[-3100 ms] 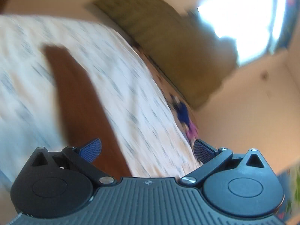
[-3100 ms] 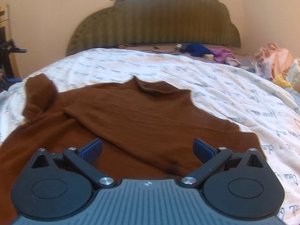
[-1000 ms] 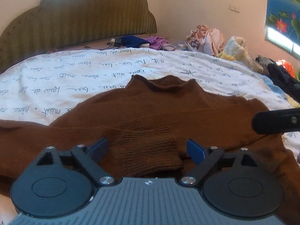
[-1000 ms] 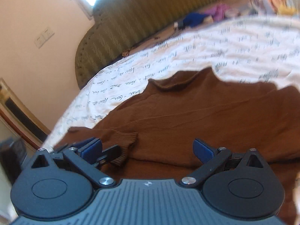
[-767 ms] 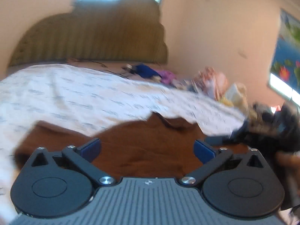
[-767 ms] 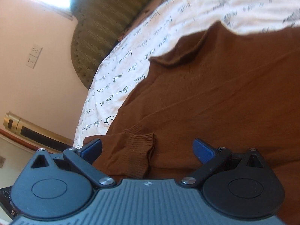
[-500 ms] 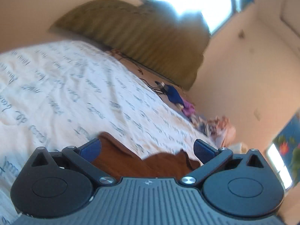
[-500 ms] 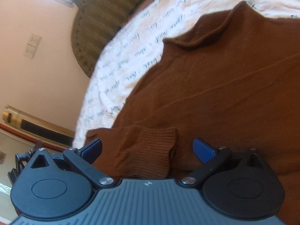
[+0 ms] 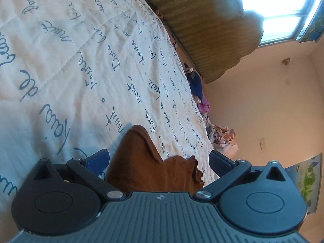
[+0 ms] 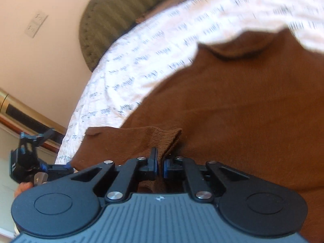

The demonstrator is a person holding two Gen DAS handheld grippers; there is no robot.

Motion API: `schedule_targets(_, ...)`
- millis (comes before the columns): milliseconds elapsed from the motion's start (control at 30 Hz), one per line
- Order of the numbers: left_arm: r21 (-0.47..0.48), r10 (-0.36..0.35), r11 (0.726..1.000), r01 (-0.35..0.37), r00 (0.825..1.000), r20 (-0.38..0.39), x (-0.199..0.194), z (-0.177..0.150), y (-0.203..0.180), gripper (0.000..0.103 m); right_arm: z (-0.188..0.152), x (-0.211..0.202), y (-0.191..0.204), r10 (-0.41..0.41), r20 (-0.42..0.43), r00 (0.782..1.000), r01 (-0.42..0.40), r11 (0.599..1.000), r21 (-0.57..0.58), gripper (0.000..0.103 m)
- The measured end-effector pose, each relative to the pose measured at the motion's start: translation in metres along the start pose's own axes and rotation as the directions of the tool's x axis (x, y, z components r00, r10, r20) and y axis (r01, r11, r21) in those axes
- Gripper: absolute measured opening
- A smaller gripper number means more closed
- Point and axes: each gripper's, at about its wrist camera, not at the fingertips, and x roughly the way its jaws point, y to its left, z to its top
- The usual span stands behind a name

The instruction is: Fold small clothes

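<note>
A brown sweater [image 10: 243, 111] is seen spread on the bed, over a white quilt [image 9: 81, 50] printed with dark handwritten script. Its turtleneck collar [image 10: 243, 42] is directed toward the headboard end of the bed, where an olive padded headboard [image 10: 121, 6] stands against the wall.

Right tongs [image 10: 160, 165]: pads drawn narrow, with the ribbed cuff [image 10: 162, 139] of one sleeve pinched between them. The sleeve is laid across the body of the sweater, the cuff lying near the sweater's lower left part. Some motion blur is noted in this view.

Left tongs [image 9: 160, 159]: fingers held wide apart, nothing gripped. A raised fold of the brown knit [image 9: 139, 154] is seen between the blue pads [image 9: 97, 159], but whether the fabric is touched cannot be told. In the right wrist view the left tongs [image 10: 58, 167] are recorded at the left edge of the bed, beside the sleeve.

A heap of loose clothes [image 9: 220, 137] is noted at the far right corner of the bed, with blue and purple items [image 9: 197, 89] near the headboard.
</note>
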Motion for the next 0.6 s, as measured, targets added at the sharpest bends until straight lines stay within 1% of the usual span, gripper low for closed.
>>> schedule_targets(33, 0.007, 0.008, 1.0, -0.008, 1.0, -0.016, 0.002, -0.002, -0.002, 0.102, 0.002, -0.002, 0.006, -0.008, 0.009, 1.0, 0.008, 0.999, -0.031, 0.005)
schedule_targets(67, 0.029, 0.015, 0.999, -0.014, 1.0, -0.019, 0.004, -0.005, -0.004, 0.098, 0.004, -0.003, 0.013, -0.027, 0.014, 1.0, 0.028, 0.997, -0.065, 0.005)
schedule_targets(100, 0.054, 0.037, 0.998, -0.035, 0.999, -0.024, 0.007, -0.007, -0.007, 0.093, 0.004, -0.004, 0.017, -0.045, 0.015, 0.999, 0.047, 0.995, -0.088, 0.005)
schedule_targets(133, 0.055, 0.055, 0.997, -0.052, 0.997, -0.049, 0.014, -0.008, -0.006, 0.065, 0.005, -0.003, 0.021, -0.059, 0.015, 0.998, 0.06, 0.993, -0.103, 0.005)
schedule_targets(167, 0.033, 0.076, 0.997, -0.073, 0.993, -0.092, 0.021, -0.009, -0.003, 0.024, 0.006, -0.003, 0.023, -0.07, 0.018, 0.997, 0.072, 0.991, -0.113, 0.005)
schedule_targets(200, 0.031, 0.114, 0.993, -0.112, 0.987, -0.111, 0.027, -0.011, -0.001, 0.012, 0.007, -0.003, 0.025, -0.08, 0.022, 0.997, 0.082, 0.99, -0.115, 0.004)
schedule_targets(233, 0.045, 0.138, 0.99, -0.134, 0.984, -0.112, 0.03, -0.013, -0.001, 0.009, 0.009, -0.005, 0.026, -0.086, 0.03, 0.996, 0.089, 0.99, -0.112, 0.004)
schedule_targets(300, 0.028, 0.136, 0.991, -0.134, 0.985, -0.104, 0.031, -0.015, 0.002, 0.008, 0.013, -0.012, 0.028, -0.082, 0.046, 0.996, 0.087, 0.989, -0.117, 0.004)
schedule_targets(367, 0.057, 0.147, 0.988, -0.144, 0.987, -0.069, 0.025, -0.017, -0.007, 0.007, 0.019, -0.026, 0.031, -0.076, 0.069, 0.995, 0.085, 0.986, -0.142, 0.004)
schedule_targets(467, 0.126, 0.162, 0.98, -0.157, 0.986, -0.034, 0.016, -0.022, -0.033, 0.007, 0.031, -0.051, 0.033, -0.076, 0.117, 0.99, 0.096, 0.979, -0.182, 0.004)
schedule_targets(533, 0.205, 0.182, 0.962, -0.178, 0.983, 0.0, 0.013, -0.025, -0.061, 0.007, 0.04, -0.071, 0.031, -0.09, 0.149, 0.985, 0.119, 0.973, -0.199, 0.004)
schedule_targets(600, 0.247, 0.165, 0.955, -0.163, 0.986, 0.011, 0.015, -0.033, -0.085, 0.007, 0.048, -0.09, 0.023, -0.11, 0.176, 0.978, 0.147, 0.965, -0.216, 0.004)
